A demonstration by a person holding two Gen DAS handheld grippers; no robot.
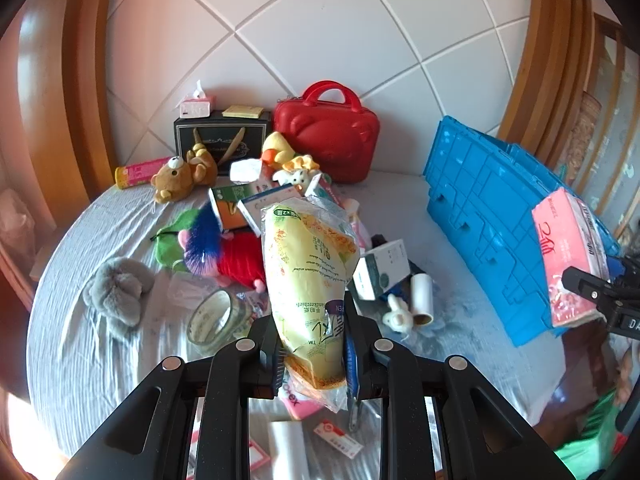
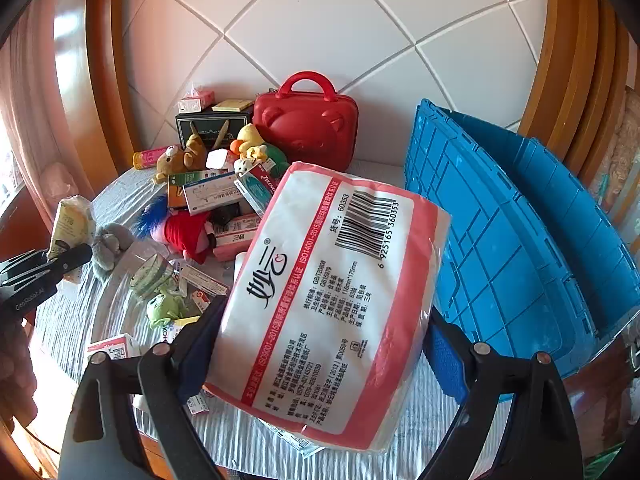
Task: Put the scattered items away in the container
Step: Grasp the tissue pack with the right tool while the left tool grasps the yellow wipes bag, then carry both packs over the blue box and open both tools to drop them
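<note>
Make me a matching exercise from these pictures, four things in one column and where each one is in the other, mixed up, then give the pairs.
Things:
1. yellow pack
2. pink tissue pack
3. red case
4. crate

Places:
A. against the headboard, behind the toys
B. clamped in the left gripper
C. on the right side of the bed
D. between the right gripper fingers

Pairs: 1-B, 2-D, 3-A, 4-C
</note>
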